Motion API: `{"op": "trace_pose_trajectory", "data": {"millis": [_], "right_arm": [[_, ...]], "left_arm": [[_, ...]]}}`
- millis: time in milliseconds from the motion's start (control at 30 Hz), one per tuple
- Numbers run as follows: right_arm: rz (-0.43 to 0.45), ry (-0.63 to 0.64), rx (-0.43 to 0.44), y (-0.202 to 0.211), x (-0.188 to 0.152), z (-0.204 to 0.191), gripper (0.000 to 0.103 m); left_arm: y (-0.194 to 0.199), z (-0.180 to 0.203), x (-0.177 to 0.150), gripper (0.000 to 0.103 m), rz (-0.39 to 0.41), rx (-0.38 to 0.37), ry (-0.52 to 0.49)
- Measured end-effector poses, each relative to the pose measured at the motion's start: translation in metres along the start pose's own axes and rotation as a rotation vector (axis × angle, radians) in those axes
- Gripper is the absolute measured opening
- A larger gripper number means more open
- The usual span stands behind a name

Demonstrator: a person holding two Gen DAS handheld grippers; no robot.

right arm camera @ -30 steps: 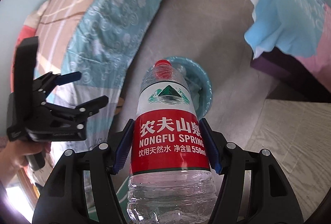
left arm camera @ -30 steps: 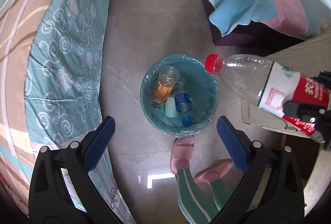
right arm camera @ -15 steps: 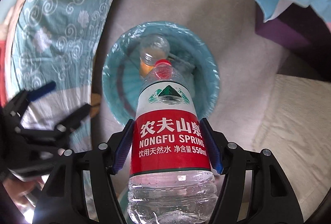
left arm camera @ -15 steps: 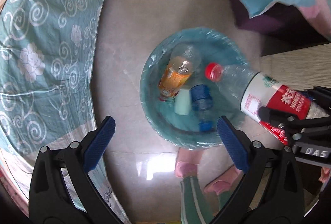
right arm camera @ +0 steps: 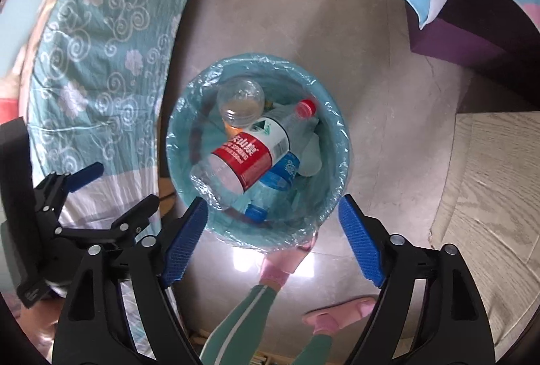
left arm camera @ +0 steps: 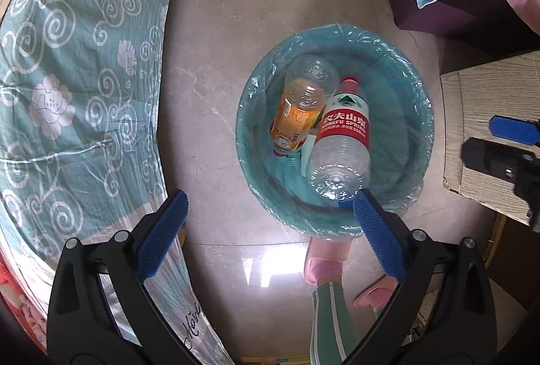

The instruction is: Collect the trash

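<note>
A teal bin with a plastic liner [left arm camera: 418, 129] [right arm camera: 341, 149] stands on the floor below both grippers. The clear water bottle with a red label and red cap [left arm camera: 342, 132] [right arm camera: 249, 156] lies inside it, on an orange-label bottle [left arm camera: 297, 112] and a blue-label bottle [right arm camera: 281, 172]. My left gripper [left arm camera: 270, 223] is open and empty above the bin's near left edge. My right gripper [right arm camera: 271, 230] is open and empty above the bin's near edge; it also shows at the right of the left wrist view [left arm camera: 506, 145].
A bed with a teal flowered cover [left arm camera: 77, 88] runs along the left. A wooden table corner [left arm camera: 486, 135] is at the right, a purple box under blue cloth [left arm camera: 449, 4] at the far right. The person's legs and pink slippers [right arm camera: 283, 270] stand just near the bin.
My right gripper has opened and the water bottle has dropped into the bin. Both grippers have moved over the bin.
</note>
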State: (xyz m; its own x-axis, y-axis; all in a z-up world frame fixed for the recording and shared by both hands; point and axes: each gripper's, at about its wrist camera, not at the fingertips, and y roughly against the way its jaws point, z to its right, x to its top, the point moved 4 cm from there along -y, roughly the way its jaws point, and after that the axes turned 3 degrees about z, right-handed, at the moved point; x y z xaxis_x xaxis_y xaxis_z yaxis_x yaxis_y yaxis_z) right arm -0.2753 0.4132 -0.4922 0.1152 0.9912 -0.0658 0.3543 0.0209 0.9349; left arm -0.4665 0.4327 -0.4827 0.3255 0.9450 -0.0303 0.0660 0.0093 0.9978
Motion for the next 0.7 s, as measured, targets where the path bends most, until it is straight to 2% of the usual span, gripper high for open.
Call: {"op": "trace_pose_trajectory", "data": {"millis": [33, 233, 367, 600, 700], "right_arm": [[0.008, -0.001, 0.015, 0.003, -0.001, 0.0, 0.087], [0.086, -0.007, 0.083, 0.037, -0.007, -0.005, 0.09], [0.138, 0.033, 0.073, 0.077, -0.012, -0.015, 0.09], [0.222, 0.124, 0.01, 0.164, -0.025, -0.032, 0.09], [0.269, 0.129, 0.039, 0.214, -0.032, -0.033, 0.09]], "left_arm": [[0.001, 0.0, 0.0, 0.096, -0.004, 0.004, -0.004], [0.016, 0.0, -0.003, 0.096, 0.004, 0.025, -0.028], [0.042, 0.001, -0.01, 0.096, 0.021, 0.014, -0.044], [0.127, 0.006, -0.022, 0.096, 0.082, 0.007, -0.1], [0.175, 0.011, -0.026, 0.096, 0.114, -0.008, -0.139]]}}
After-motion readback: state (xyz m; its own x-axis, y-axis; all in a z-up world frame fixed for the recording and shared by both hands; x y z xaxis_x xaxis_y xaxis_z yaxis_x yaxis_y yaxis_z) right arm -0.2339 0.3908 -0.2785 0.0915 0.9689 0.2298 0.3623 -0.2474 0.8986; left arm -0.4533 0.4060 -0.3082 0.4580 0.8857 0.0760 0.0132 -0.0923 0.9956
